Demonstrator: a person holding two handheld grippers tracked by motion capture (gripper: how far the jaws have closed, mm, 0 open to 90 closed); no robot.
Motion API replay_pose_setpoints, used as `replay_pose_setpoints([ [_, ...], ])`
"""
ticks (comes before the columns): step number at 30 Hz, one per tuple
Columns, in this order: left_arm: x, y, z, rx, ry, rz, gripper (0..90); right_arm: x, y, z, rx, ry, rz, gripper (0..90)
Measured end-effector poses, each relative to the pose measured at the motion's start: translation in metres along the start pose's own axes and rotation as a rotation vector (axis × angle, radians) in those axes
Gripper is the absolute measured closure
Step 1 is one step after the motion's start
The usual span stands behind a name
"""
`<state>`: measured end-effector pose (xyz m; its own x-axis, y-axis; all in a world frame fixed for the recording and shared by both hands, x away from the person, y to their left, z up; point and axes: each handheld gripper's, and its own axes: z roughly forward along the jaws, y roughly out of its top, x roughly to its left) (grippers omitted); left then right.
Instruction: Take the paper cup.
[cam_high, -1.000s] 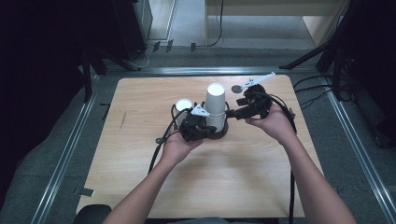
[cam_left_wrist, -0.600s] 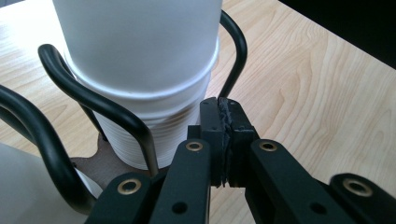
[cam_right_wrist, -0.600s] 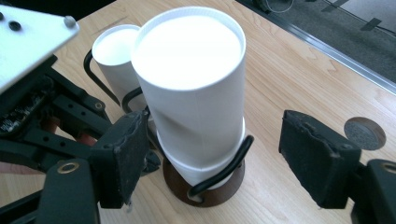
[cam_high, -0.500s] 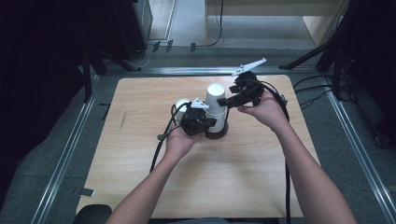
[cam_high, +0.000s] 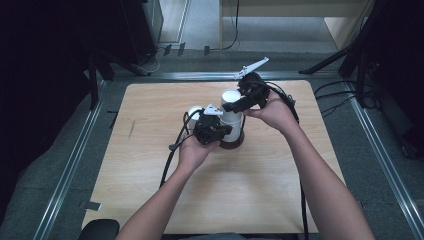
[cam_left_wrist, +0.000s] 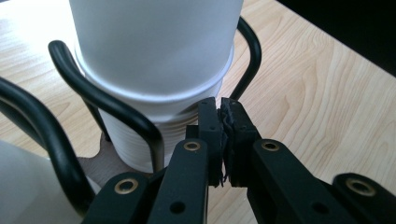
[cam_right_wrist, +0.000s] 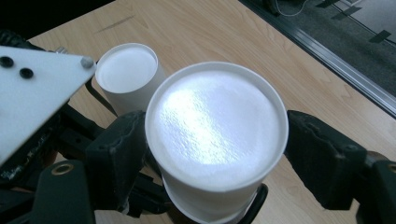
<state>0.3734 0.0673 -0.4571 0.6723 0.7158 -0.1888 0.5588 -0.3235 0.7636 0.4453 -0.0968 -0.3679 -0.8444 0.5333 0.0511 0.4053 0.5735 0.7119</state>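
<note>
right tool (cam_right_wrist: 215, 154) straddling white cup (cam_right_wrist: 215, 140), left tool (cam_left_wrist: 223, 140) closed beside it

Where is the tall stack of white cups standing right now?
In the high view the stack of white cups stands in a black wire holder near the table's middle, between the left gripper and the right gripper.

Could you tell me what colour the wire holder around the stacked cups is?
Black; the wire holder shows best in the left gripper view.

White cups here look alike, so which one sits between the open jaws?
The taller stacked cup in the black wire holder: the right gripper straddles its upturned base. The other cup stands behind, apart from those jaws.
</note>
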Motion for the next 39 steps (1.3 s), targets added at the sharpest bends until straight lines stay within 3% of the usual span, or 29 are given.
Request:
replay_pose_setpoints([
  [2, -0.001, 0.0, 0.0, 0.001, 0.007, 0.013, 87.1, 0.0, 0.003, 0.003, 0.005, 0.0, 0.006, 22.2],
  [6, 0.001, 0.0, 0.0, 0.0, 0.004, -0.006, 86.9, 0.0, 0.005, 0.006, 0.027, -0.003, 0.004, 27.3],
  [12, -0.001, -0.001, 0.001, -0.004, 0.012, 0.002, 87.4, 0.0, 0.005, 0.007, 0.054, 0.002, -0.002, 31.3],
  [19, 0.0, -0.001, 0.001, -0.007, 0.006, 0.0, 86.9, 0.003, 0.01, 0.001, 0.073, -0.014, -0.045, 32.8],
  [26, 0.002, -0.002, 0.0, 0.003, 0.004, 0.007, 85.9, 0.004, 0.02, -0.014, 0.057, -0.02, -0.036, 33.7],
  [33, 0.002, -0.002, 0.0, 0.005, -0.004, 0.011, 84.8, 0.008, 0.036, -0.041, 0.042, -0.025, -0.025, 34.3],
  [39, 0.001, -0.002, 0.001, 0.005, -0.007, 0.006, 83.2, 0.014, 0.038, -0.06, 0.022, -0.04, -0.034, 34.5],
])
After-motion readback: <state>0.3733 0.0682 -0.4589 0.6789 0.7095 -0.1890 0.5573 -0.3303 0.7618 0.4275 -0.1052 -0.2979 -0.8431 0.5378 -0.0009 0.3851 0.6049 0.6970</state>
